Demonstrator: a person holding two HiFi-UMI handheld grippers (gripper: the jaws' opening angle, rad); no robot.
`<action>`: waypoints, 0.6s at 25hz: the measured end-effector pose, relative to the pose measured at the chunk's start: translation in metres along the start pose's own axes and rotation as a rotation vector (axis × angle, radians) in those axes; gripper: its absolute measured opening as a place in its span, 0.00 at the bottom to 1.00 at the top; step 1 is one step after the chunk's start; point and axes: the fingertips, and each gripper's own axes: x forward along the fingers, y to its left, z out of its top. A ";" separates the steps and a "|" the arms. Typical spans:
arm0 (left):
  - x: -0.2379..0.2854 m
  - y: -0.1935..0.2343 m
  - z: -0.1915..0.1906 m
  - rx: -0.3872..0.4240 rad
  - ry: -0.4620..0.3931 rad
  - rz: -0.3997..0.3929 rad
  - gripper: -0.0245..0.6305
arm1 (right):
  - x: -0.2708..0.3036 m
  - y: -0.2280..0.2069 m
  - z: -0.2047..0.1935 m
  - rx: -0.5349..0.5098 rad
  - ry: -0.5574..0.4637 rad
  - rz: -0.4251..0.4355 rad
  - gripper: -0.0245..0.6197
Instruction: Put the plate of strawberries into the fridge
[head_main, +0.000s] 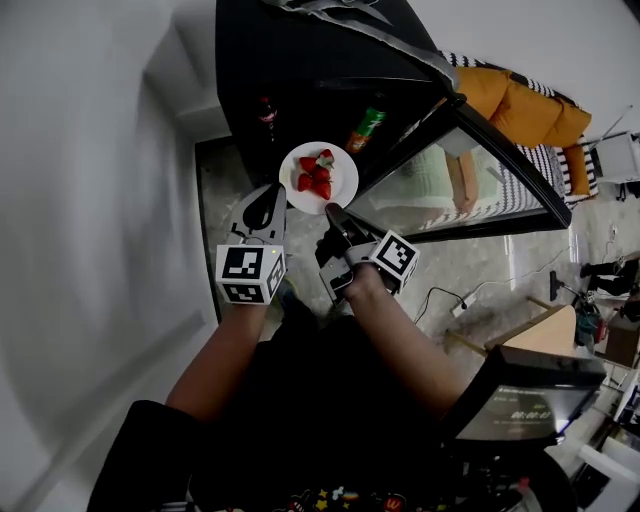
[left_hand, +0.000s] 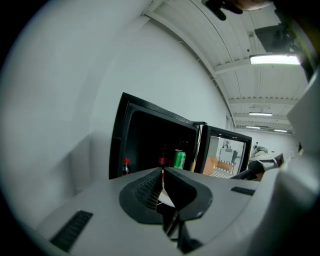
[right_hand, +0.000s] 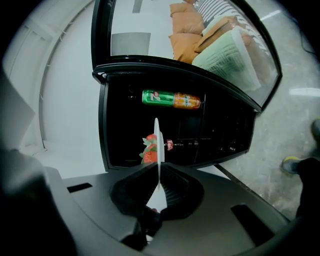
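A white plate (head_main: 346, 168) carrying several red strawberries (head_main: 316, 176) hangs in front of the open black fridge (head_main: 300, 70). My left gripper (head_main: 276, 192) is shut on the plate's near left rim, and my right gripper (head_main: 333, 211) is shut on its near edge. In the right gripper view the plate (right_hand: 156, 142) stands edge-on between the shut jaws of the right gripper (right_hand: 158, 167), with the strawberries (right_hand: 148, 151) on its left side. The left gripper (left_hand: 162, 173) shows a white sliver of plate (left_hand: 167, 199) pinched between its jaws.
The fridge's glass door (head_main: 470, 180) swings open to the right. Inside stand a cola bottle (left_hand: 125, 166), a green can (left_hand: 179, 158) and an orange one (right_hand: 187, 101). A white wall borders the left. A sofa with orange cushions (head_main: 520, 105) and a desk monitor (head_main: 525, 400) lie right.
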 end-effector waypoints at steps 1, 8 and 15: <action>0.004 0.004 -0.004 0.002 -0.001 0.003 0.05 | 0.006 -0.005 0.001 0.000 -0.001 0.001 0.07; 0.036 0.023 -0.040 -0.004 0.012 0.025 0.05 | 0.042 -0.048 0.020 -0.008 0.010 -0.015 0.07; 0.032 0.017 -0.038 -0.001 0.026 0.069 0.05 | 0.047 -0.048 0.021 -0.010 0.044 -0.020 0.07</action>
